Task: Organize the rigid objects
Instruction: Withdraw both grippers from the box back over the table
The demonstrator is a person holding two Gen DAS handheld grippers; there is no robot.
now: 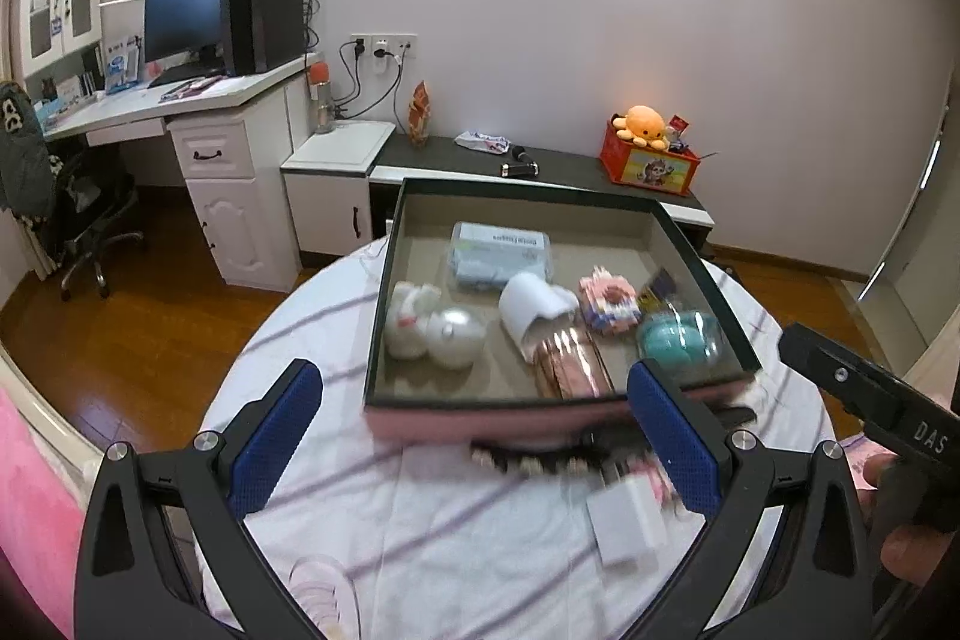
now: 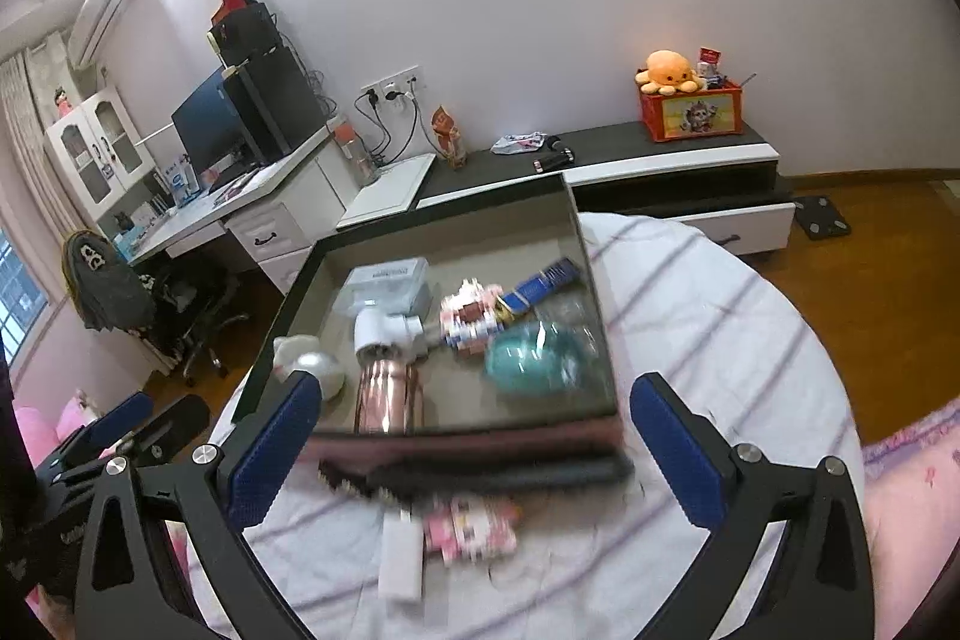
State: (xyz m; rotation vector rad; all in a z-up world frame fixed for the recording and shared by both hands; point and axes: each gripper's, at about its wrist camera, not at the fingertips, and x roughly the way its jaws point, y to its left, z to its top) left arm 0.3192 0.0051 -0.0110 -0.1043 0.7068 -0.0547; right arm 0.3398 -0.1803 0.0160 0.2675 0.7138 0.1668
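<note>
The round table (image 1: 456, 550) is carrying a shallow box (image 1: 540, 415) already holding several sorted pieces, so the sorting is looking well along. Three things are lying loose on the cloth just before the box's near wall: a dark comb (image 2: 480, 478), a pink packet (image 2: 474, 523) and a white block (image 1: 624, 523). The left gripper (image 1: 474, 436) and right gripper (image 2: 474, 454) are both standing wide and holding nothing. Picking next means dropping over one loose piece, keeping clear of the box wall; open cloth is lying nearer.
</note>
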